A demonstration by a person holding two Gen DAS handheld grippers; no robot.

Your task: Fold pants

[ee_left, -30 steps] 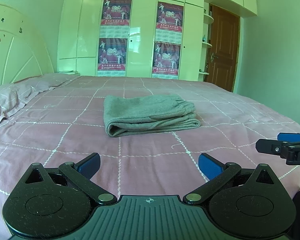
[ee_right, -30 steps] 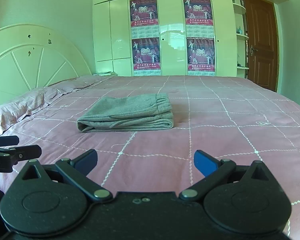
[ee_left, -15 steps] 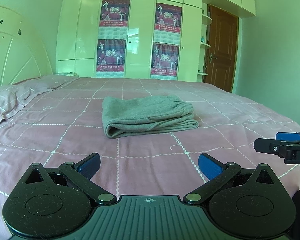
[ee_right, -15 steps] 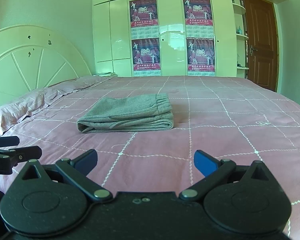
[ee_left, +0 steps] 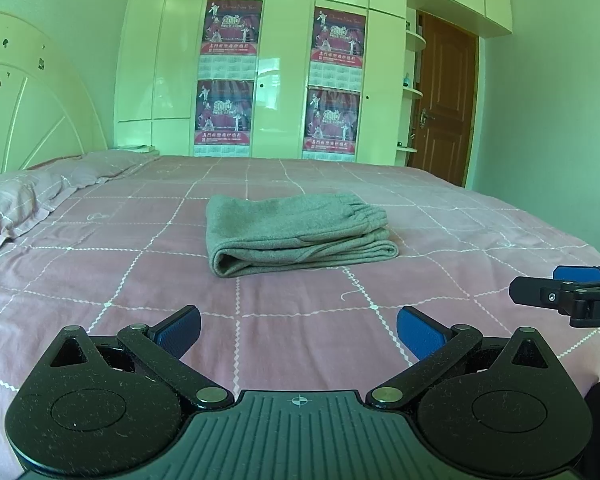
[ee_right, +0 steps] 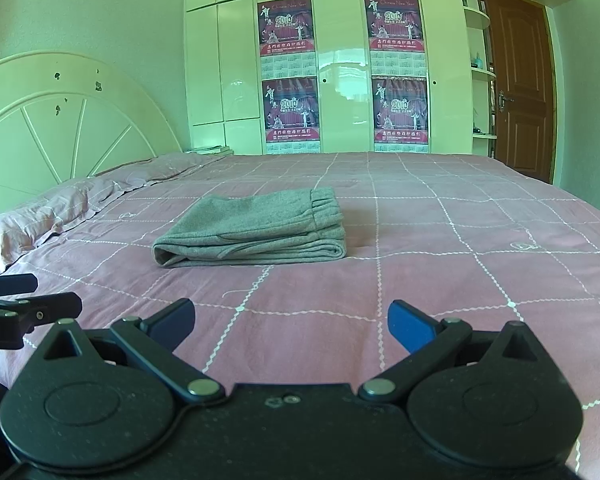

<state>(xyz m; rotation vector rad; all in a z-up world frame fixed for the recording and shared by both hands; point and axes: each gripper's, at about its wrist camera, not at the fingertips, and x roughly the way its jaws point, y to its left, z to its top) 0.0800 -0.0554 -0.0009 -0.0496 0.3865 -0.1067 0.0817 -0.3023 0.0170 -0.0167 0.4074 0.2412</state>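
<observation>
Two views covered the scene. In the left wrist view, the left hand-held gripper [ee_left: 298, 330] was spread wide and empty above the bed [ee_left: 100, 272], well short of the grey pants [ee_left: 296, 234], which lay folded in a compact stack at mid-bed. In the right wrist view, the right hand-held gripper [ee_right: 290, 326] was likewise wide apart and empty, near the bed's front edge. Judged risk: any further contact could drag the top layer and undo the fold.
</observation>
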